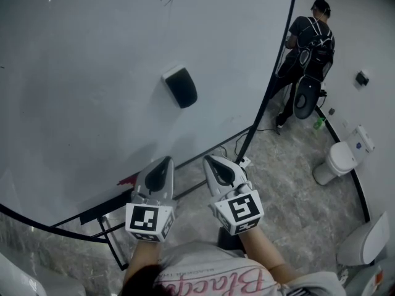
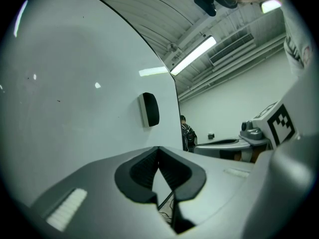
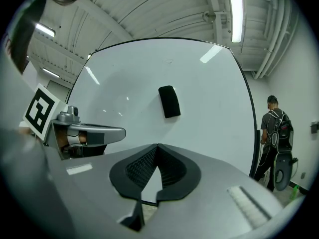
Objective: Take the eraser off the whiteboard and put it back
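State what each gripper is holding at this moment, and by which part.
Nothing is held. The left gripper and right gripper are both shut and empty. The eraser is on the whiteboard, apart from both.

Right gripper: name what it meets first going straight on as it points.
Probably the bare whiteboard just below the eraser; the right gripper aims slightly under it. Depth is unclear, so it could clip the eraser's lower edge.

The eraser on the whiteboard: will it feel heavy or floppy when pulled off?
Probably light: the eraser clings unsupported to the upright whiteboard, perhaps magnetically. Its dark blocky body looks stiff, so it should keep shape when gripped.
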Motion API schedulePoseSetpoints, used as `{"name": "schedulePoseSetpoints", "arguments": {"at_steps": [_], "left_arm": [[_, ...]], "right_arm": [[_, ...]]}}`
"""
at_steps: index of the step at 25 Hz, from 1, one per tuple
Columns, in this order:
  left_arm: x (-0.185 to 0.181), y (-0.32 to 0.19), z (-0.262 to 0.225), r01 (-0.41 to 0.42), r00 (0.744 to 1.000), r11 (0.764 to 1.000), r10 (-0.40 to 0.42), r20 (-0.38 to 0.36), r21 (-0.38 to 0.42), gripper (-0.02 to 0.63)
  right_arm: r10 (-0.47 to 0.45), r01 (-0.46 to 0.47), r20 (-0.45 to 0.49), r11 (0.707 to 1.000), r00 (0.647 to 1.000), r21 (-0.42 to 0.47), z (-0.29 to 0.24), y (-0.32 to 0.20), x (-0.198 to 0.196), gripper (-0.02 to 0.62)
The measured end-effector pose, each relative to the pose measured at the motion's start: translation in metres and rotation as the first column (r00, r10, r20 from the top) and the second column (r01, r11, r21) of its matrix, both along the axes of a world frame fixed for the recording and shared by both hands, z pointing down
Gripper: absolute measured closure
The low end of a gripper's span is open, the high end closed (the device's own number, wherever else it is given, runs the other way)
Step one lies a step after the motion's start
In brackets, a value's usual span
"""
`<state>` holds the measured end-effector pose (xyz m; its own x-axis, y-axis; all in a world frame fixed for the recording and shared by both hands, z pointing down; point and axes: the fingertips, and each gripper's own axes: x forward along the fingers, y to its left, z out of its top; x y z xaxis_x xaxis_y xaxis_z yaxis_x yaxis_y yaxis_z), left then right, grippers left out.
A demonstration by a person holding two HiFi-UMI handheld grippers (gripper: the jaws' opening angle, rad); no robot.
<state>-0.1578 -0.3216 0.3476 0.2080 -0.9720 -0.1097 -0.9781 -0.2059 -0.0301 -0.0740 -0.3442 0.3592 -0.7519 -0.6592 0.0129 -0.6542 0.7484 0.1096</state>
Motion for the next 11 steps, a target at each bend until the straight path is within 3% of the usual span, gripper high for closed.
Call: {"name": "schedulePoseSetpoints", "arguments": {"at_steps": [11], "left_arm": [[-0.0031, 0.0028, -0.0003, -0.001, 1.0, 1.0, 0.001, 0.001, 0.004, 0.607]], "right_arm": [[0.01, -0.01, 0.011, 1.0, 1.0, 0.002, -0.002, 0.0037, 0.0004, 0.597]]}}
